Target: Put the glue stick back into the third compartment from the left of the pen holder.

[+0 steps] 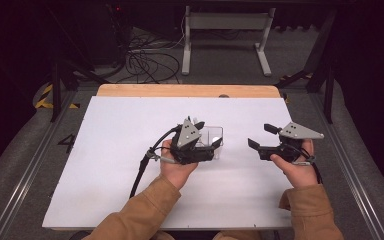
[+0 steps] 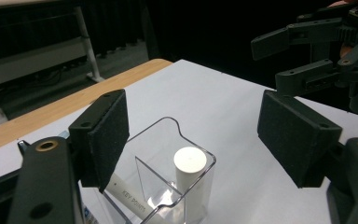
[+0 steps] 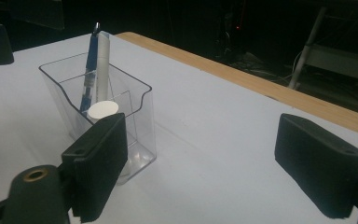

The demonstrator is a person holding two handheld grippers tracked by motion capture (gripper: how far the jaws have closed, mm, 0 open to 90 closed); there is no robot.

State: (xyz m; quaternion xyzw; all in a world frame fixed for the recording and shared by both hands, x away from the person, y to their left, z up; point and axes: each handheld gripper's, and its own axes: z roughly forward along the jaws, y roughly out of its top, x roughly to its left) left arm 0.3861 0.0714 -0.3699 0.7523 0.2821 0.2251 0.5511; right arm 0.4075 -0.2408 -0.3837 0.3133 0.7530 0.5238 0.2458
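Although most of the table [image 1: 130,165] is seen plainly from the high view, its near edge is cut off behind the person's tan sleeves. A wooden strip [image 1: 180,90] runs along the far edge; beyond it, the floor and a white stand [image 1: 227,35] sink into darkness, and little can be made out there.

Near the middle of the table a clear plastic holder [image 3: 116,107] is stood upright. From the high view it is largely covered by the left gripper [image 1: 207,145] and the grey plate on top of it, so only its far rim is visible. In the right gripper view its lower front corner is hidden behind a black jaw. Inside it are held a blue pen [image 3: 89,70], a white pen [image 3: 103,65] and a short white cylinder [image 2: 189,179]; whether the two pens touch cannot be told. A white label with print lies low by the holder in the left gripper view, partly cut off.

The left gripper's jaws are spread wide on either side of the holder, touching nothing. The right gripper [image 1: 261,137] is held well to the right, its jaws also apart and empty.
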